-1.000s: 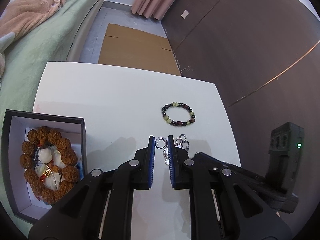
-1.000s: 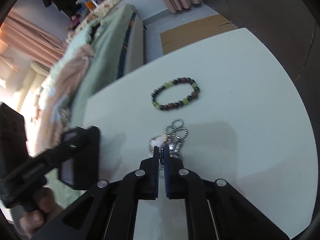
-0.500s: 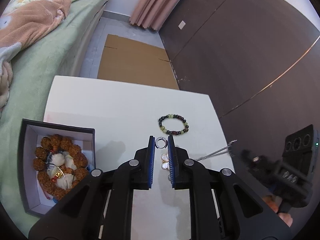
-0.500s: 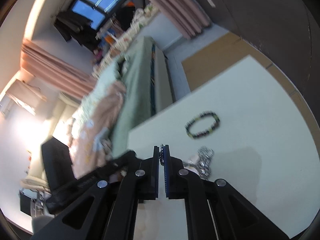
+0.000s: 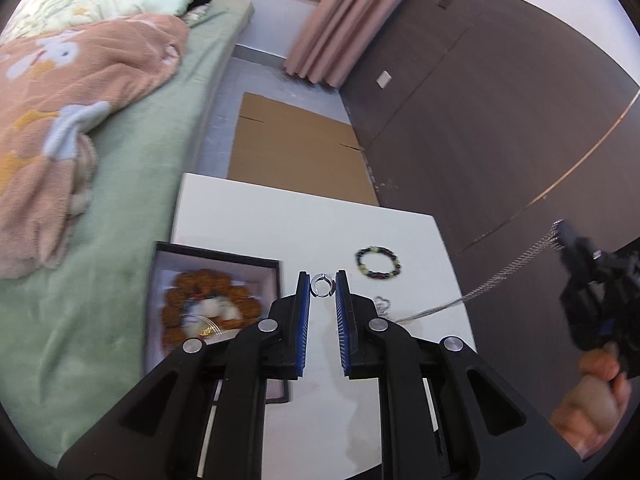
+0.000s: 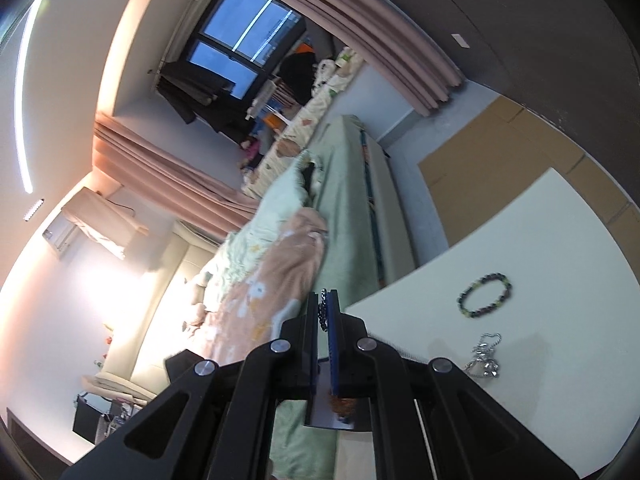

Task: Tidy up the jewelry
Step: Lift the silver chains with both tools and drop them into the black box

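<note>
So right now I've got my left gripper clamped on a small silver ring clasp, pinched right between the blue pads at the tips, held up over the white table. From that clasp a silver chain runs off to the right, pulled fairly taut, up to my right gripper, which you can see at the right edge of the left wrist view with my hand wrapped round its handle. In the right wrist view that right gripper has its fingers squeezed together on a few dark-looking chain links, so it's one necklace gripped at both ends

The middle of the necklace sags down to the table; a little silver pendant cluster sits on the surface there, near the table's right edge in the left wrist view. Just past it lies a beaded bracelet with dark and yellow-green beads, flat on the table and apart from the necklace

Left of my left gripper is the open black jewelry box with a pale lining, sitting on the table near the bed side. Inside is a ring of chunky brown beads with some white and gold bits in the middle, a bit blurred so I can't say exactly what those are

Beyond the table there's flattened cardboard on the floor, a bed with a green sheet and a peach blanket, plus pink curtains
</note>
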A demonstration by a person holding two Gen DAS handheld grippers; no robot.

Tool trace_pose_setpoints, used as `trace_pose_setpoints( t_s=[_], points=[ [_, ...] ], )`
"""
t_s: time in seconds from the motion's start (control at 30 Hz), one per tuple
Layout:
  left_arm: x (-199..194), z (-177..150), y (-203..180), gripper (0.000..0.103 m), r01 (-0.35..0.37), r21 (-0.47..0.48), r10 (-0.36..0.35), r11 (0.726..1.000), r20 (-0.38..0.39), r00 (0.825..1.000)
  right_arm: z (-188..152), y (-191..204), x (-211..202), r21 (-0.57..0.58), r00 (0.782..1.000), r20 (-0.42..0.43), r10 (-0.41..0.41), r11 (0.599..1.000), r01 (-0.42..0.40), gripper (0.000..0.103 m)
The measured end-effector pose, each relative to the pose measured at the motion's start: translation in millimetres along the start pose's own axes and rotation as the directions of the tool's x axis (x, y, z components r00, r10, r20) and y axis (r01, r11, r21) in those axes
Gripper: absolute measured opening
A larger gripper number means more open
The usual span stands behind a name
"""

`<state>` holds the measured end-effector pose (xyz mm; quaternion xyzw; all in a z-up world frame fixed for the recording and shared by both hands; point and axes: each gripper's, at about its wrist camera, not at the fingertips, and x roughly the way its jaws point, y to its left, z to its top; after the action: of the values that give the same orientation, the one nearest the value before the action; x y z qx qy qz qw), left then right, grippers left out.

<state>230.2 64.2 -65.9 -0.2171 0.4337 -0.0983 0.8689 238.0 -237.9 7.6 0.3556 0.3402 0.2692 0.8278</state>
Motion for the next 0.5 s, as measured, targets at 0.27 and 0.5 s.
trace_pose_setpoints(
  t_s=[0.27,0.5],
  points=[
    [-3,-6,20,0.014,-0.043,-0.027,0.042,0.999,-0.012,0.999,20,42,-18,-0.061,0.998,0.052,0.029,0.998,-0.025,0.004],
    [5,-11,38,0.046,-0.059,-0.070,0.057,0.996,-0.038,0.998,28,77,-24,-0.112,0.997,0.061,0.041,0.993,-0.034,0.004]
  ],
)
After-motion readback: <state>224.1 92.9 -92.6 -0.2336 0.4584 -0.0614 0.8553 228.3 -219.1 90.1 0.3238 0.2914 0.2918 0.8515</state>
